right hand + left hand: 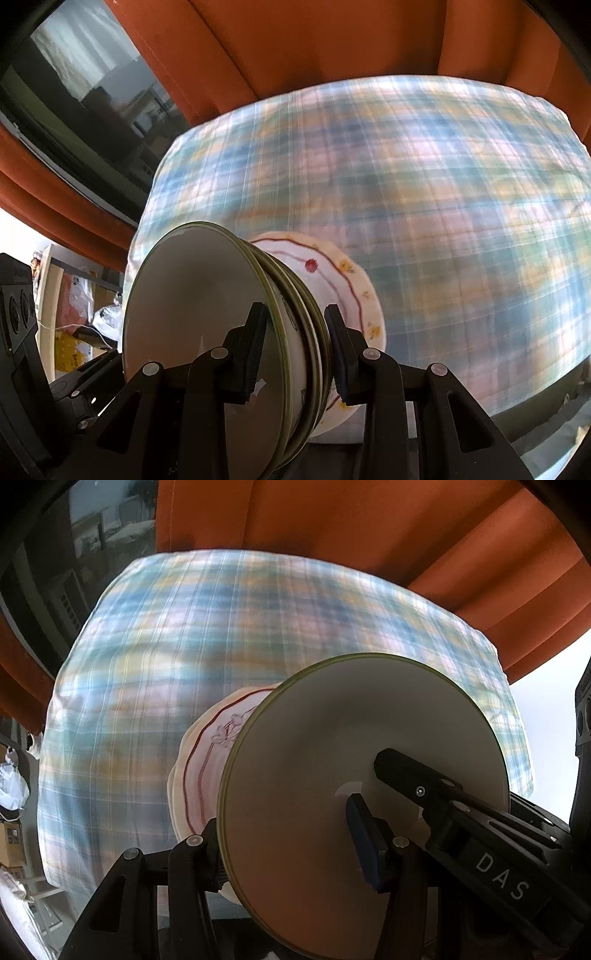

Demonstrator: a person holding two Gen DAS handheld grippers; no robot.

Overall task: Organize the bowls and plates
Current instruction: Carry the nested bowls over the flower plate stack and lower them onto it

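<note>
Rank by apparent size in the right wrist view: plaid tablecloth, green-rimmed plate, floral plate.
1. Plaid tablecloth, by far the largest.
2. Green-rimmed plate, nearest the camera, so its lead over the next may be exaggerated.
3. Floral plate, mostly hidden behind the stack; true size unsure.

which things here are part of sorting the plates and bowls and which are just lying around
Part of the job:
stack of green-rimmed dishes
floral plate
left gripper
right gripper

Just lying about:
plaid tablecloth
orange curtain
cardboard boxes
</note>
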